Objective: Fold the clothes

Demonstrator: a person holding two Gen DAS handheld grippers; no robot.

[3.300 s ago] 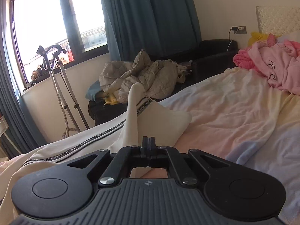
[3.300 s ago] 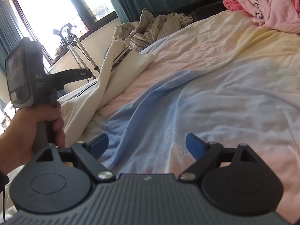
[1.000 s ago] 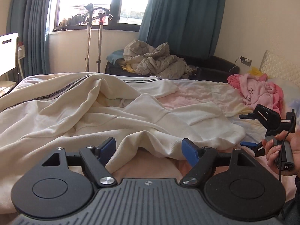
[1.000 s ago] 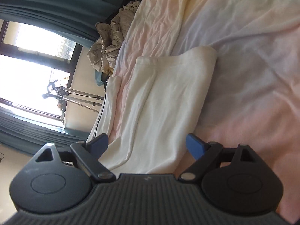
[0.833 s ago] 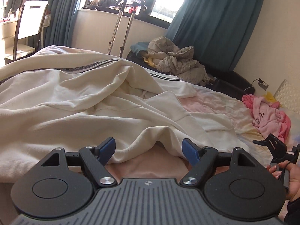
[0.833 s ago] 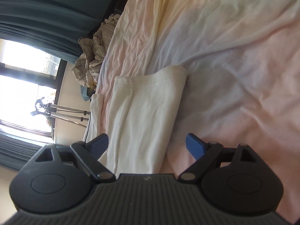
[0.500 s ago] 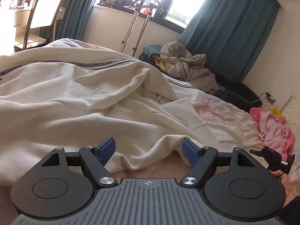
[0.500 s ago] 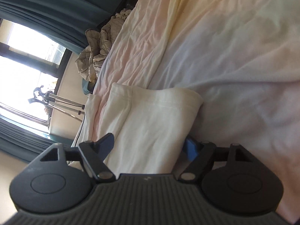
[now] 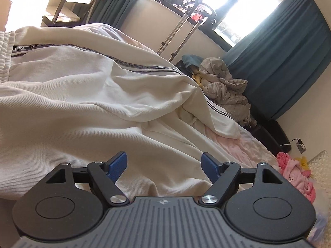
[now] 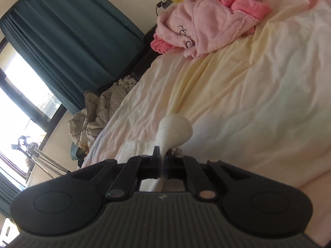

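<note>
Because the cream sweatpants are a thick, soft ribbed knit, I judge they will sag, drag and bunch rather than hold any shape, so a hem or a seam gives the firmest hold. They lie rumpled across the bed, filling the space ahead of and to the left of my left tongs, whose blue-padded tips stand wide apart just above the cloth, holding nothing. A gathered elastic waistband sits far to their left, and a dark printed tape runs along a leg seam ahead of them. My right tongs are pinched together on a fold of the same cream fabric, which bulges out rounded just beyond the tips. Past that bulge the bedsheet is smooth, lightly wrinkled cotton, shading from pink to pale yellow. Far ahead and to the right lies a fluffy pink garment. The cloth looks light enough for one pinch, though likely to slip if gripped thinly.
</note>
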